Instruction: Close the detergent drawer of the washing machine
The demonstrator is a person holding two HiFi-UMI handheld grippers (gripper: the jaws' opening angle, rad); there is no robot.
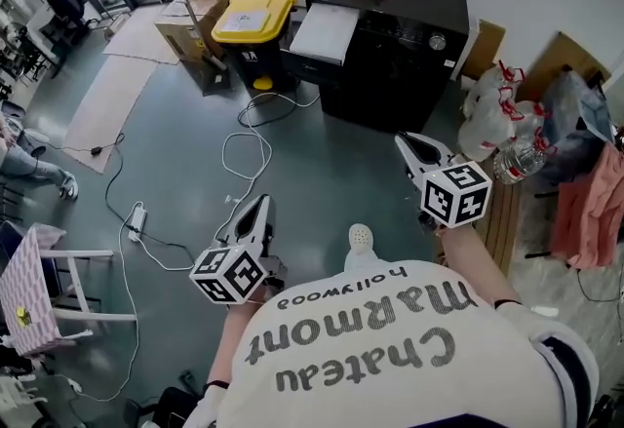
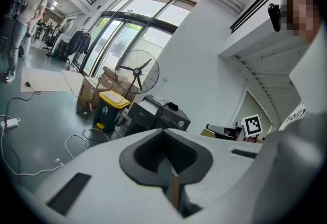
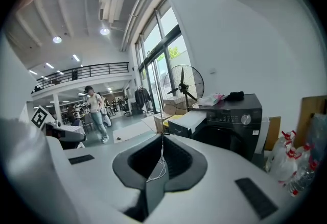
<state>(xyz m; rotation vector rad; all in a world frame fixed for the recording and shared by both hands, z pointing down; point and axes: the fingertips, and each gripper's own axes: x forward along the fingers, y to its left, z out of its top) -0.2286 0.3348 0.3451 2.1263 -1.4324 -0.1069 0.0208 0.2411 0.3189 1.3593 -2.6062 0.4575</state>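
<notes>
The black washing machine [image 1: 400, 46] stands on the floor ahead, with a knob [image 1: 436, 43] on its front panel. A white-topped part [image 1: 327, 31] juts out at the left of that panel; it looks like the open detergent drawer [image 3: 187, 121]. Both grippers are held in the air well short of the machine, with nothing in them. My left gripper [image 1: 257, 212] is shut, its jaws meeting in the left gripper view [image 2: 164, 135]. My right gripper [image 1: 409, 145] is nearer to the machine's front and also looks shut [image 3: 162, 137]. The machine [image 2: 162, 117] shows small past the left jaws.
A yellow-lidded bin [image 1: 255, 21], cardboard boxes [image 1: 190, 31] and a standing fan [image 2: 137, 72] are left of the machine. White cables [image 1: 244, 158] and a power strip [image 1: 136, 218] lie on the floor. Bags and bottles [image 1: 507, 129] are piled at the right. A person [image 3: 95, 113] stands far off.
</notes>
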